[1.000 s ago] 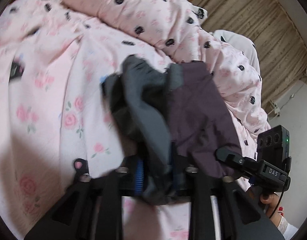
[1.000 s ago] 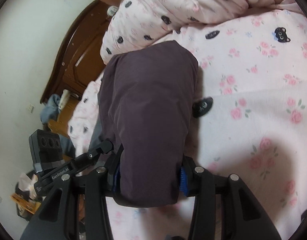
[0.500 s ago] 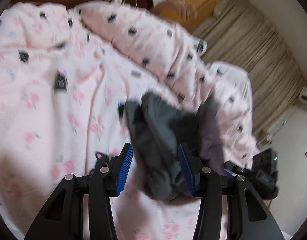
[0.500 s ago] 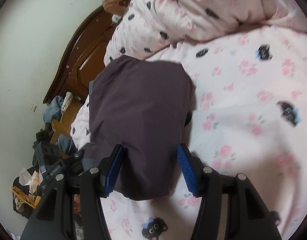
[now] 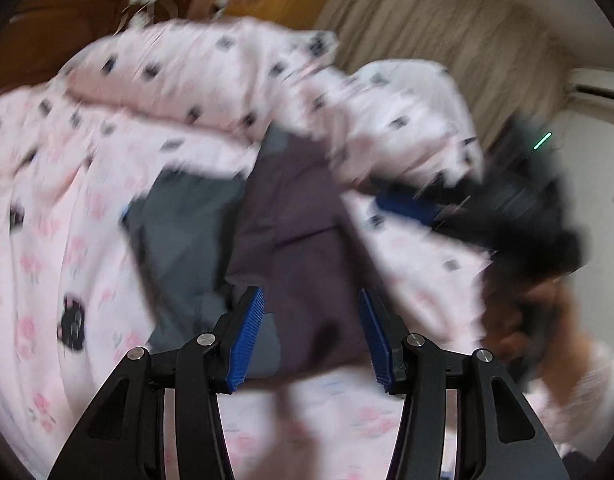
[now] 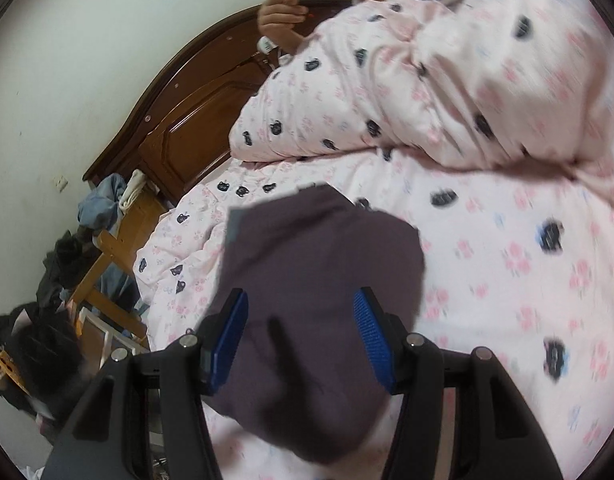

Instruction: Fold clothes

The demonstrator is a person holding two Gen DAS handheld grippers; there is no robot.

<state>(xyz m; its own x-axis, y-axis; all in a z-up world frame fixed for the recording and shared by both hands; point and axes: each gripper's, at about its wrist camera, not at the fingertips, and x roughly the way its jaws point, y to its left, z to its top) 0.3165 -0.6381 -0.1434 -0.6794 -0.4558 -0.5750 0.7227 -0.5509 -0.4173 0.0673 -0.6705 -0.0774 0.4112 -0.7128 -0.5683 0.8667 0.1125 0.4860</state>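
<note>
A folded purple-and-grey garment [image 6: 319,280] lies on the pink floral bedsheet [image 6: 507,260], near the bunched duvet [image 6: 447,80] and the wooden headboard [image 6: 179,132]. The left gripper [image 5: 311,336] and right gripper [image 6: 301,336] both hang above it; their jaws have just been opening and stand apart, and their blue pads [image 5: 247,336] are clear of the cloth.
</note>
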